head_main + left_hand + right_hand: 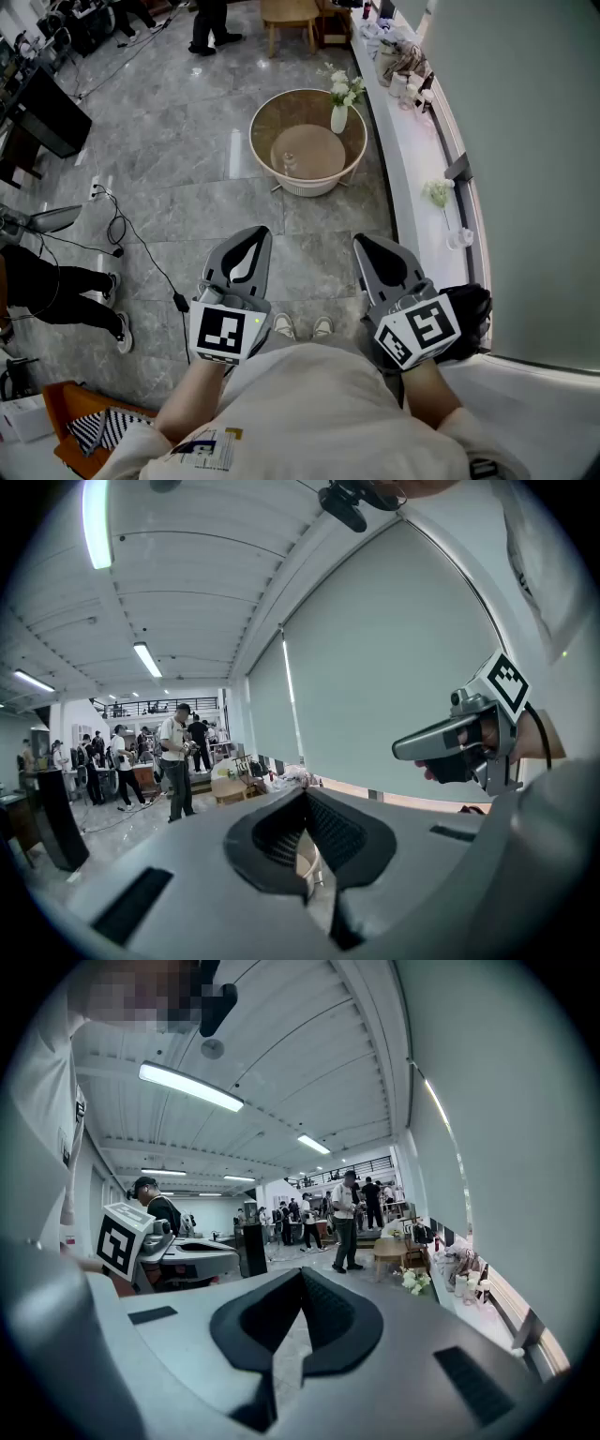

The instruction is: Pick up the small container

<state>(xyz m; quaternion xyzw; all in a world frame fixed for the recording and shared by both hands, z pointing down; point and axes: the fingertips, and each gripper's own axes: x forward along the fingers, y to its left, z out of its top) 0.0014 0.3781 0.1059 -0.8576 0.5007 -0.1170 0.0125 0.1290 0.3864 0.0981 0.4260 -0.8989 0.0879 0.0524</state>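
The left claw [255, 234] and right claw [364, 244], matte grey plastic with ribbed black pads, are each pressed together and hold nothing. Small pale containers [405, 84] cluster at one o'clock on the long glossy white surface [412, 197]. A round glass-topped table [255, 122] stands at twelve.

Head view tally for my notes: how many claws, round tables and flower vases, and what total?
claws: 2, the left claw and the right claw
round table: 1
flower vase: 1
total: 4
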